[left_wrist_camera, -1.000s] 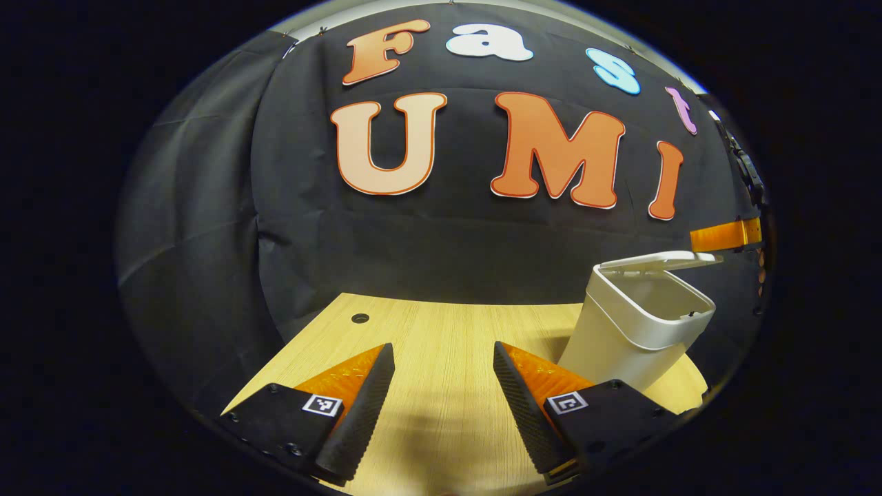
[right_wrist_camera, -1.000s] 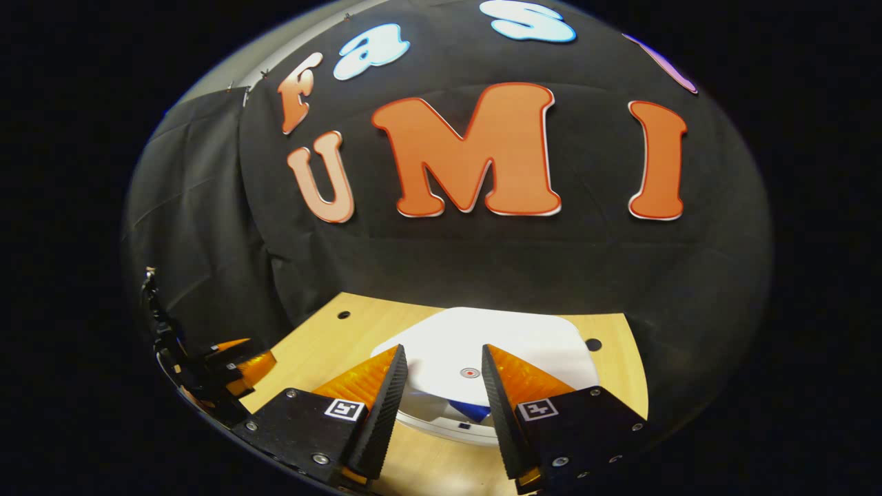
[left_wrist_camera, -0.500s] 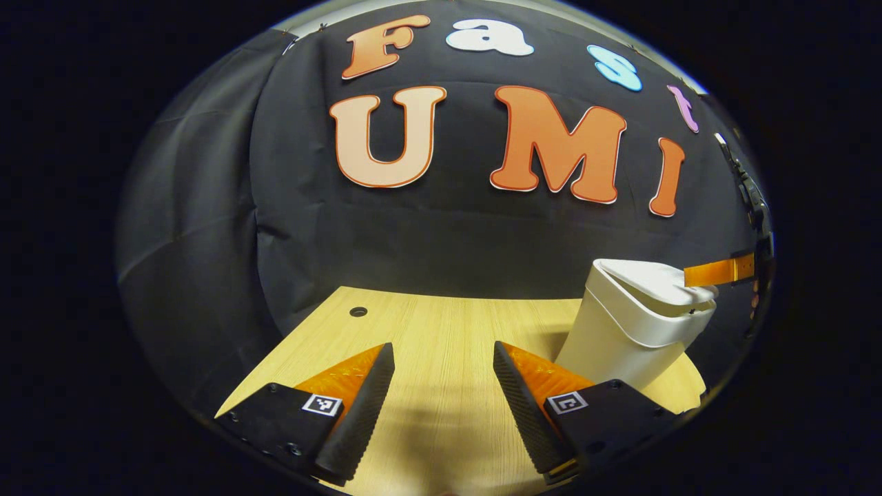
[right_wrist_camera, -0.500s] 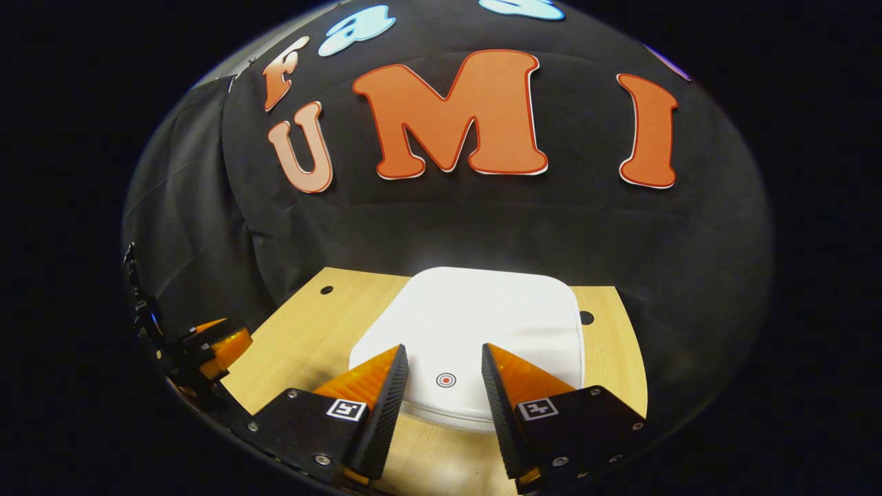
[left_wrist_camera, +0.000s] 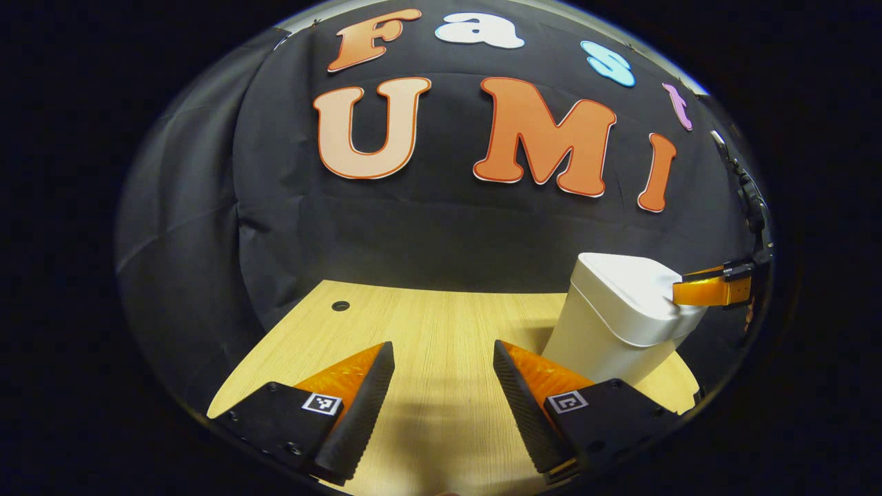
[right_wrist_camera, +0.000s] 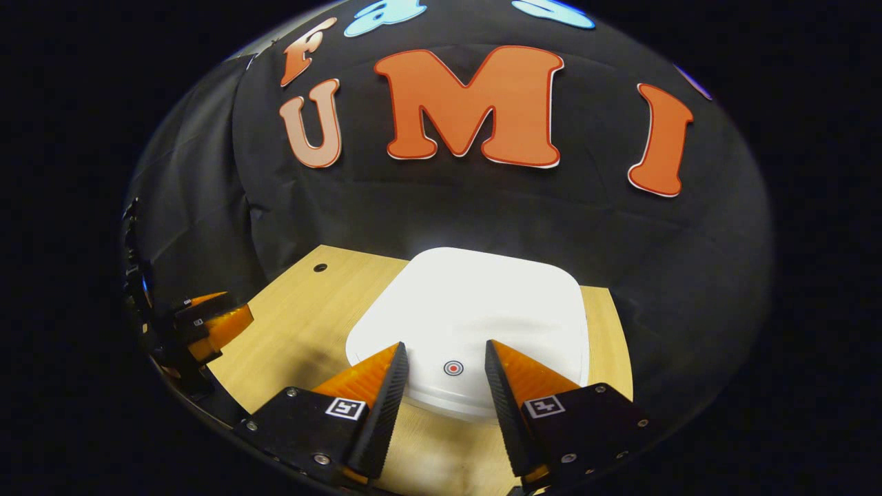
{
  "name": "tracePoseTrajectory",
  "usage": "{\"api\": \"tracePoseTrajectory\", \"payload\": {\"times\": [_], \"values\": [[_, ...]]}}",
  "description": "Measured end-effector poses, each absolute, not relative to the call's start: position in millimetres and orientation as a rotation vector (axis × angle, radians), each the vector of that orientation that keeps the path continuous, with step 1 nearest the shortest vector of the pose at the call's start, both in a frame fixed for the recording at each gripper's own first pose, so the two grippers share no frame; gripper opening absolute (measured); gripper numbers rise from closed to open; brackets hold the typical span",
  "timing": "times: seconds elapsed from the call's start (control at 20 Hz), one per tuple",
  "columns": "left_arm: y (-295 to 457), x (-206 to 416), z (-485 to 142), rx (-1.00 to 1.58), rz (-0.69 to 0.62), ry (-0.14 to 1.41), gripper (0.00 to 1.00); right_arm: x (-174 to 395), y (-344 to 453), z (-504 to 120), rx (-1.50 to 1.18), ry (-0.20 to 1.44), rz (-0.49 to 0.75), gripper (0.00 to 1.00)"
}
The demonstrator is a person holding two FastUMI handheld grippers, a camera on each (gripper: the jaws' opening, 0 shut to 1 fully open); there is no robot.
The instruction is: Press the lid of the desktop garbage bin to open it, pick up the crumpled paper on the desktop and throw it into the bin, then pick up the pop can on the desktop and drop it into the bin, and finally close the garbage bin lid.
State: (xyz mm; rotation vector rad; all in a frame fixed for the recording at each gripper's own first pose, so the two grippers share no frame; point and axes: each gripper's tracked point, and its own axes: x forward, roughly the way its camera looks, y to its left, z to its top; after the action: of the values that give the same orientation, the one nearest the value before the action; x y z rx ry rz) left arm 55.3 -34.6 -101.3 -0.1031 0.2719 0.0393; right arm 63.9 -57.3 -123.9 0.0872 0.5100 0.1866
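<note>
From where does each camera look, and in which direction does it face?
Left gripper view: rides low over the table, facing the wall; own open fingers below, bin at right.
Right gripper view: above the bin's lid, looking down and forward; own open fingers over its near edge.
Shared: bin, table, each other's gripper at the edge.

Light wood-grain desktop [left_wrist_camera: 441, 324], front edge out of frame. Round cable hole [left_wrist_camera: 340, 305] near the back-left corner; the same hole [right_wrist_camera: 320, 267] shows in the right gripper view. Black cloth wall [left_wrist_camera: 427, 227] hangs directly behind the back edge, creased and folded at the left.
</note>
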Motion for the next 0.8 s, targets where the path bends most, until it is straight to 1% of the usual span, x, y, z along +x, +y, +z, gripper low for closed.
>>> {"api": "tracePoseTrajectory", "payload": {"times": [0.05, 0.1, 0.2, 0.25, 0.3, 0.35, 0.4, 0.5, 0.55, 0.6, 0.65, 0.7, 0.75, 0.8], "values": [[-35.7, 56.4, -101.0, -0.103, 0.035, 0.273, 0.93, 62.4, -58.9, -123.9, 0.094, 0.510, 0.177, 0.69], [-36.4, 57.2, -101.3, -0.102, 0.032, 0.274, 0.93, 64.9, -60.1, -124.9, 0.102, 0.512, 0.172, 0.63], [-37.3, 58.6, -100.5, -0.096, 0.027, 0.272, 0.93, 65.5, -60.6, -125.0, 0.110, 0.510, 0.167, 0.57], [-37.6, 59.3, -99.3, -0.092, 0.025, 0.271, 0.89, 65.4, -60.3, -125.5, 0.109, 0.512, 0.165, 0.56], [-37.8, 60.6, -100.1, -0.089, 0.023, 0.271, 0.93, 64.8, -59.6, -127.6, 0.112, 0.529, 0.167, 0.54], [-38.0, 61.1, -99.1, -0.087, 0.021, 0.270, 0.93, 65.9, -60.9, -127.3, 0.126, 0.533, 0.157, 0.52], [-37.8, 60.7, -99.2, -0.087, 0.020, 0.267, 0.93, 65.9, -61.7, -128.1, 0.130, 0.536, 0.155, 0.44], [-37.7, 60.4, -96.7, -0.080, 0.021, 0.261, 0.93, 66.1, -63.2, -125.9, 0.125, 0.515, 0.155, 0.40], [-36.8, 60.0, -94.9, -0.073, 0.022, 0.256, 0.93, 67.0, -62.4, -125.5, 0.117, 0.499, 0.151, 0.35], [-35.4, 59.8, -92.4, -0.063, 0.024, 0.249, 0.93, 68.2, -62.2, -125.3, 0.104, 0.482, 0.147, 0.40], [-33.8, 60.1, -88.3, -0.050, 0.028, 0.241, 0.93, 68.9, -61.8, -123.1, 0.093, 0.460, 0.146, 0.39], [-31.9, 60.3, -85.3, -0.034, 0.030, 0.231, 0.89, 68.9, -60.2, -120.2, 0.081, 0.439, 0.148, 0.40], [-29.4, 61.1, -81.9, -0.013, 0.033, 0.224, 0.92, 68.3, -57.4, -120.9, 0.068, 0.431, 0.153, 0.42], [-26.3, 62.3, -76.5, 0.002, 0.036, 0.214, 0.92, 68.0, -53.9, -119.0, 0.063, 0.420, 0.156, 0.50]]}}
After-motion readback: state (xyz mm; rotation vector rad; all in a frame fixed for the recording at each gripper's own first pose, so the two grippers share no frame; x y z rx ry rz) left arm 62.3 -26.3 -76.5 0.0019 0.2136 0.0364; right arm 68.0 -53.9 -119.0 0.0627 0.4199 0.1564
